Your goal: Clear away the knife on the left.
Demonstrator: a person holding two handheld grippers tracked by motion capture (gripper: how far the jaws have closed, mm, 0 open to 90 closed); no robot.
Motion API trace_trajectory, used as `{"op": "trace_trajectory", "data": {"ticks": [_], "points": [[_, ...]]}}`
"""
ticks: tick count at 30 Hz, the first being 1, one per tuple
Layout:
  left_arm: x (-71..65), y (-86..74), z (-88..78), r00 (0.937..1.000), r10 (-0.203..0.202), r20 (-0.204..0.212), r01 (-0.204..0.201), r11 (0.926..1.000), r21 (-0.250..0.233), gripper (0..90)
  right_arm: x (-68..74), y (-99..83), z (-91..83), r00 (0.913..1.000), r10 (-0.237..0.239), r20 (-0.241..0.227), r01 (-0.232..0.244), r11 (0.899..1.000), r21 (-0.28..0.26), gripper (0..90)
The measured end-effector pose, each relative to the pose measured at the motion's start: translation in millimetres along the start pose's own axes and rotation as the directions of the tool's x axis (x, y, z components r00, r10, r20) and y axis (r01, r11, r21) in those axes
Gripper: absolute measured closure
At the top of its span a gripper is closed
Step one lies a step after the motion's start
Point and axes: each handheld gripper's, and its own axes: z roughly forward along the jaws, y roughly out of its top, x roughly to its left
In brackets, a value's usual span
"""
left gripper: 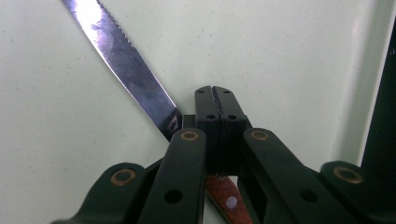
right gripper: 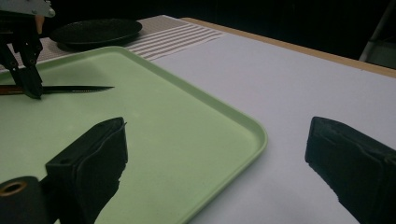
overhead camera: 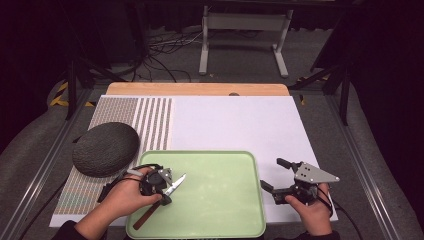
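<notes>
The counter has a wooden top, showing as a bare strip along its far edge. A white sheet covers most of it. A green tray lies on the sheet at the near edge. Left of the tray lies a striped mat, running back toward the wooden strip. A dark round plate rests on the mat, just beside the tray's far left corner.
</notes>
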Motion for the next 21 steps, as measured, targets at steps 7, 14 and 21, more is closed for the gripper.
{"op": "trace_trajectory", "data": {"ticks": [7, 14, 21], "points": [[1.5, -6.3, -2.0, 0.9999, -0.017, -0.001, 0.017, 0.9998, -0.008, 90.0, 0.5, 0.5, 0.7, 1.0, -0.002, -0.004, 0.002, 1.0, 0.001, 6.6], [3.4, -11.2, -4.3, 0.9996, -0.029, -0.008, 0.029, 0.9996, -0.008, 90.0, 0.5, 0.1, 0.9, 1.0, -0.002, -0.002, 0.003, 1.0, 0.004, 6.6], [5.6, -15.0, -5.9, 0.999, -0.044, -0.012, 0.043, 0.9989, -0.016, 89.9, 0.7, -0.1, 1.5, 1.0, -0.001, -0.005, 0.001, 1.0, 0.004, 6.6]]}}
